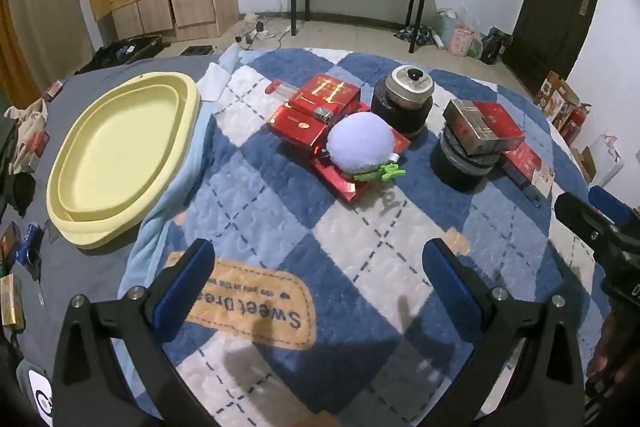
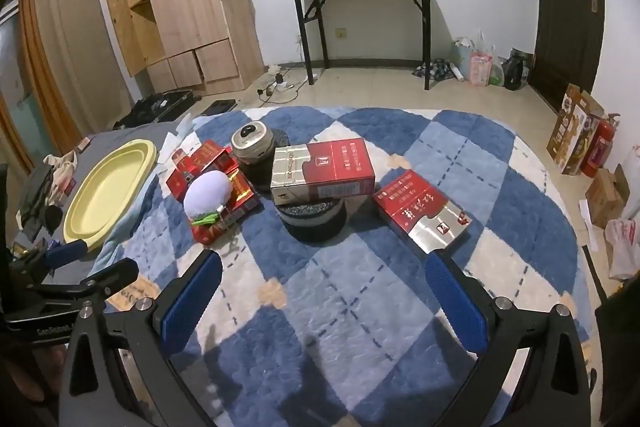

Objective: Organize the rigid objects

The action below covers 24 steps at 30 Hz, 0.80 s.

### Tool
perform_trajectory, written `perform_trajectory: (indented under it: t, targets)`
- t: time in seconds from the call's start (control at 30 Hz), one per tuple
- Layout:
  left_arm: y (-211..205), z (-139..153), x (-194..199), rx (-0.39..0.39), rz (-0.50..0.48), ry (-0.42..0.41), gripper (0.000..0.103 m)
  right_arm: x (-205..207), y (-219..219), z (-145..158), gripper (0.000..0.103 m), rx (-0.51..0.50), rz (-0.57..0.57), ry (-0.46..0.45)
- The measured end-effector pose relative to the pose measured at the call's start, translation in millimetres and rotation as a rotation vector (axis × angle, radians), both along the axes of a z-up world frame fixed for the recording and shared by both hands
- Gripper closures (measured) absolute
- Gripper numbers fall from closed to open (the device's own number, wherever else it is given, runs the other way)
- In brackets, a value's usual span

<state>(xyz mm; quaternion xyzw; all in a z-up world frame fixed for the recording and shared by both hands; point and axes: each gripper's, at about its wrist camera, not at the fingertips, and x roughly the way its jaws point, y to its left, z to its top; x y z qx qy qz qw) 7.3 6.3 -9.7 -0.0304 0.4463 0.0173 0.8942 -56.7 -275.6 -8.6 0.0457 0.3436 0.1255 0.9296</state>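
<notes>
Left wrist view shows the left tongs [image 1: 318,287] released, blue pads wide apart and grasping nothing, hovering over the blue-and-white checked blanket [image 1: 280,219]. Taking the lavender plush ball [image 1: 359,143] as landmark: it sits on a pile of red cigarette packs [image 1: 308,125], with a green clip [image 1: 386,173] touching its near edge. Just behind it stands a black jar with a silver knobbed lid [image 1: 403,99]. Further to its right a second black jar [image 1: 464,159] carries a red-and-silver cigarette pack [image 1: 482,125] on top, and another pack [image 2: 420,213] lies flat on the blanket beside that jar. Well to the ball's left lies the yellow oval basin [image 1: 116,155]. Right wrist view shows the right tongs [image 2: 322,299] likewise released and empty, low over the blanket.
</notes>
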Motion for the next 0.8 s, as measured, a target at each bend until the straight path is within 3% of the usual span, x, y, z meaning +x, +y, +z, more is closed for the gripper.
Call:
perform_trajectory:
  t: [0.6,0.8]
  targets:
    - [3,7,-6,-0.042,0.016,-0.009,0.0,0,-2,-2,0.0,0.026,-0.003,-0.001]
    - [3,3,-6,-0.066,-0.022,-0.002,0.0,6,-12,-5,0.0,0.036,-0.019,0.02]
